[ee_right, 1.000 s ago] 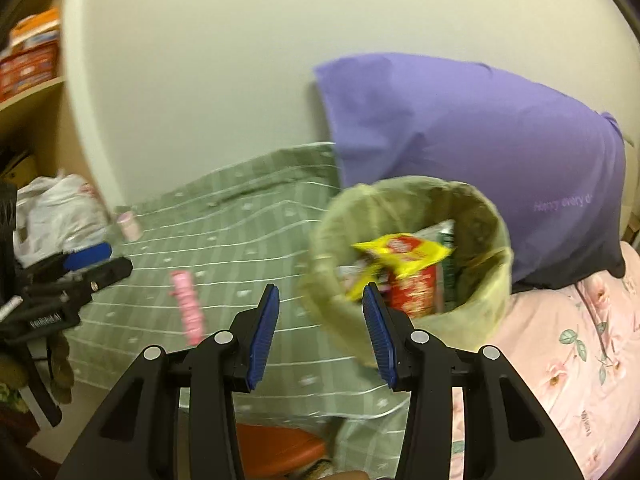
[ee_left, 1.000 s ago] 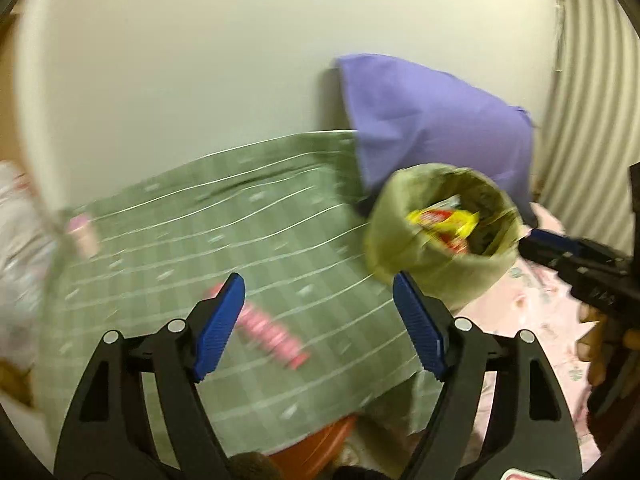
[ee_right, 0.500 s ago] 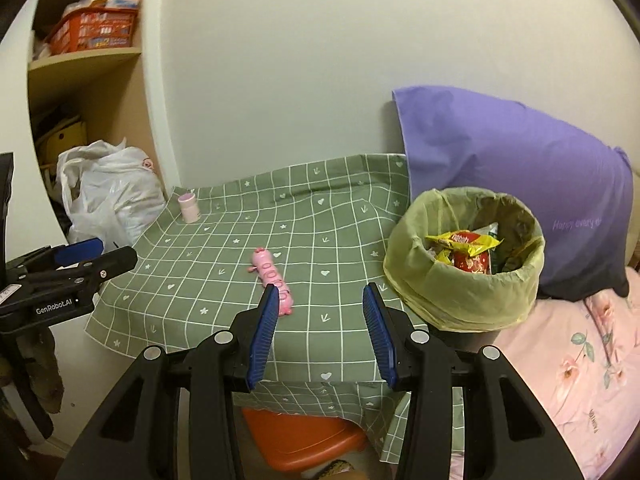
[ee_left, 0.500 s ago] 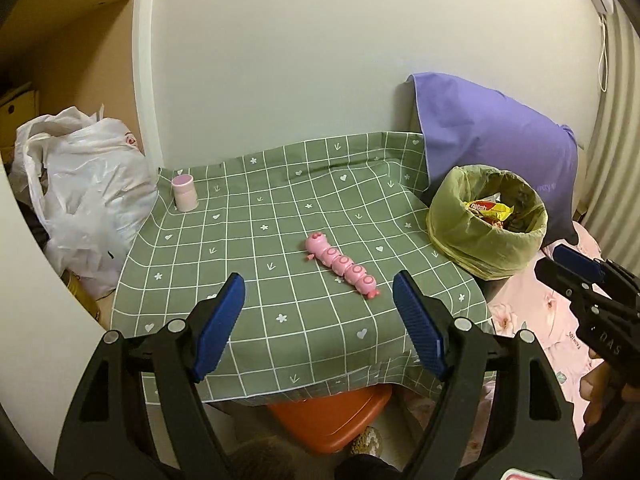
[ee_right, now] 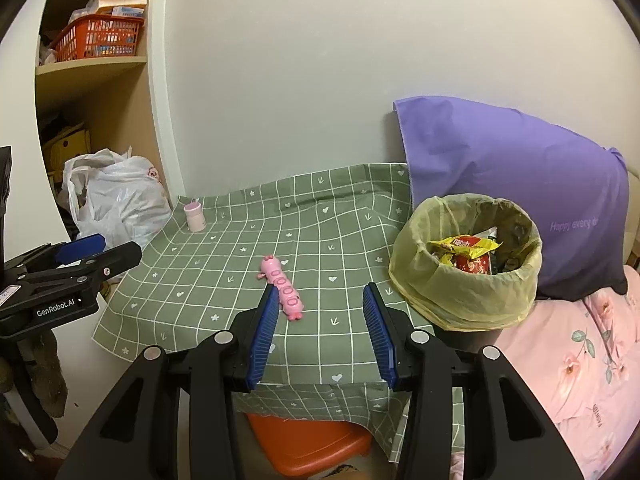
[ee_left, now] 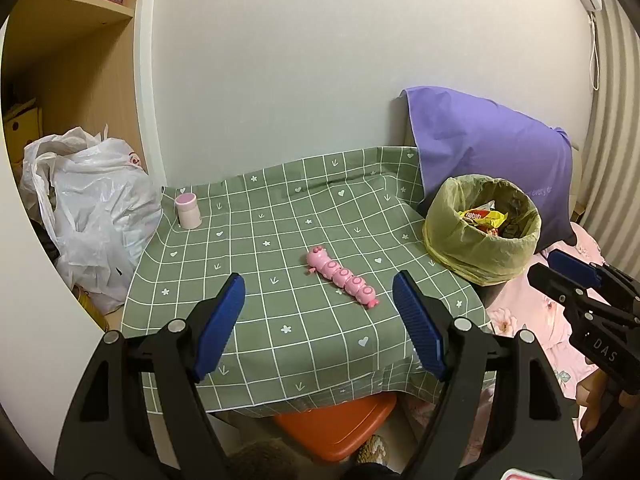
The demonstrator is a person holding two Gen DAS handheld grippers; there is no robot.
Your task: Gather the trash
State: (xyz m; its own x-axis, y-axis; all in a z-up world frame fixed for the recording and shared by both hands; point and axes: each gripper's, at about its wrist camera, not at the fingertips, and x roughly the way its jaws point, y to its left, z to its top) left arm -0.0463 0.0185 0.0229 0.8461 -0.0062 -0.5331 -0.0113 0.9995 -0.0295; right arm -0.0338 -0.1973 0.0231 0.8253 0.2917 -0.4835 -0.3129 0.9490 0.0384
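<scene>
A bin lined with a yellow-green bag [ee_left: 482, 229] [ee_right: 466, 258] stands at the table's right edge, holding yellow and red wrappers [ee_right: 464, 246]. A pink caterpillar toy [ee_left: 341, 276] [ee_right: 281, 288] lies mid-table on the green checked cloth [ee_left: 256, 280]. A small pink-lidded cup [ee_left: 187, 211] [ee_right: 195, 217] stands at the far left corner. My left gripper [ee_left: 319, 322] is open and empty, held back from the table's front edge. My right gripper [ee_right: 320, 330] is open and empty, near the front edge, with the toy just beyond its left finger.
A white plastic bag [ee_left: 92, 216] sits left of the table under wooden shelves with a red basket [ee_right: 98, 38]. A purple pillow [ee_right: 516, 176] leans behind the bin. Pink floral bedding [ee_right: 568, 364] lies right. An orange stool [ee_left: 336, 424] sits under the table.
Both grippers pulled back and away from the bin; a second ago the bin was close in front, now the whole table is in view. Both stay open and empty.
</scene>
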